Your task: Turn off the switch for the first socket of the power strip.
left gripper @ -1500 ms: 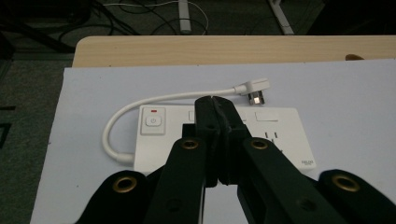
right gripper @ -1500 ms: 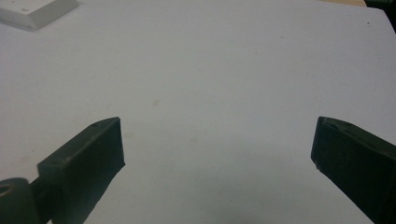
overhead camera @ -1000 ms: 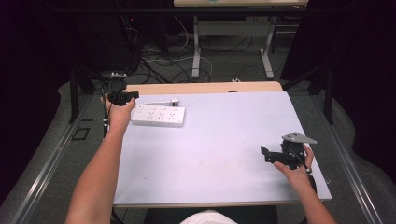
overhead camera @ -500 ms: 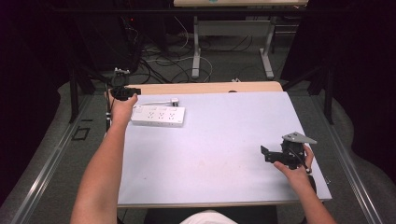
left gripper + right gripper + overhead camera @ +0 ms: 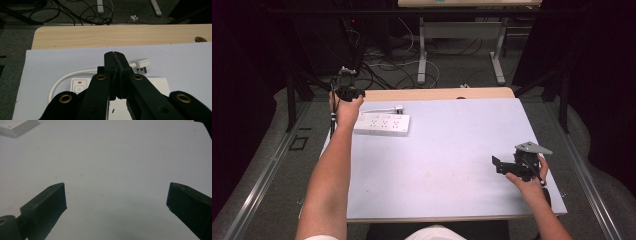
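Left tool pinched fully closed w/ nothing in it, held up over the far left corner of the counter. White power strip right below/behind the tips, its plug just beside them, cord looping off to one side. Right tool wide open, empty, low over bare counter, well apart from the strip.

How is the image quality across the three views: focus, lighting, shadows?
High view: the table is evenly lit, the surroundings very dark. Left gripper view: the power strip and plug are sharp, the near tongs soft. Right gripper view: dim and bluish, with blurred tongs and a faint shadow between them.
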`<action>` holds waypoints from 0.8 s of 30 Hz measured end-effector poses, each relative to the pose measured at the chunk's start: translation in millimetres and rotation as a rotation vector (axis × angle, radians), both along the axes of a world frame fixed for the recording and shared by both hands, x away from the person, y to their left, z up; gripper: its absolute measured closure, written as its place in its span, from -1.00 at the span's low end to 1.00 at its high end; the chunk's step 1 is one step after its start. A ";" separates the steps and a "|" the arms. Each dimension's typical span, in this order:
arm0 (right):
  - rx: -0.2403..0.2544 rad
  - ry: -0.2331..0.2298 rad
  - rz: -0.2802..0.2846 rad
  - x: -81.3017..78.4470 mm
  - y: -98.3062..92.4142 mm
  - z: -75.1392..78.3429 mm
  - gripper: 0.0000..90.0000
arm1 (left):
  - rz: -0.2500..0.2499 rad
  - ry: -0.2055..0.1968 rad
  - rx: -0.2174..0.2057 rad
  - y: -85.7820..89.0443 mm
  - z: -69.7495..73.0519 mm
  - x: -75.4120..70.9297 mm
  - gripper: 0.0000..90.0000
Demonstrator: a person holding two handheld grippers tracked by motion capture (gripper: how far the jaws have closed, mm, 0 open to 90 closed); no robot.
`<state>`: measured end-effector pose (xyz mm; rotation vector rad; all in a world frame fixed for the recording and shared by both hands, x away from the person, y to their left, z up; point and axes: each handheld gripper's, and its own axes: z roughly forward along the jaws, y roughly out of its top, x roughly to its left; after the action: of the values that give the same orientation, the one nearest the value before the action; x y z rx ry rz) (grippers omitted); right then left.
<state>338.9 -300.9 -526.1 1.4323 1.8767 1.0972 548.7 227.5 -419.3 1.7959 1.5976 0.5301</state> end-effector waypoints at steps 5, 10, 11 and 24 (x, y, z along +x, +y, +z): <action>-0.005 -0.003 -0.005 0.2 -0.3 -0.1 -0.95 | -0.006 0.001 -0.010 0.5 -2.5 5.9 1.00; -0.002 0.002 -0.002 0.1 -0.2 -0.1 -0.95 | -0.018 0.017 -0.018 1.1 -9.7 11.3 1.00; -0.003 0.003 -0.001 0.2 -0.2 -0.3 -0.95 | -0.009 0.009 -0.024 -0.2 -12.2 12.5 1.00; 0.000 -0.001 -0.009 0.6 0.4 -1.5 -0.95 | -0.069 0.014 0.017 -11.2 -35.1 25.5 1.00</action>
<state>339.4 -300.6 -527.6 1.4389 1.8673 1.0936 574.3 216.3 -454.4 1.8642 1.5387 0.5013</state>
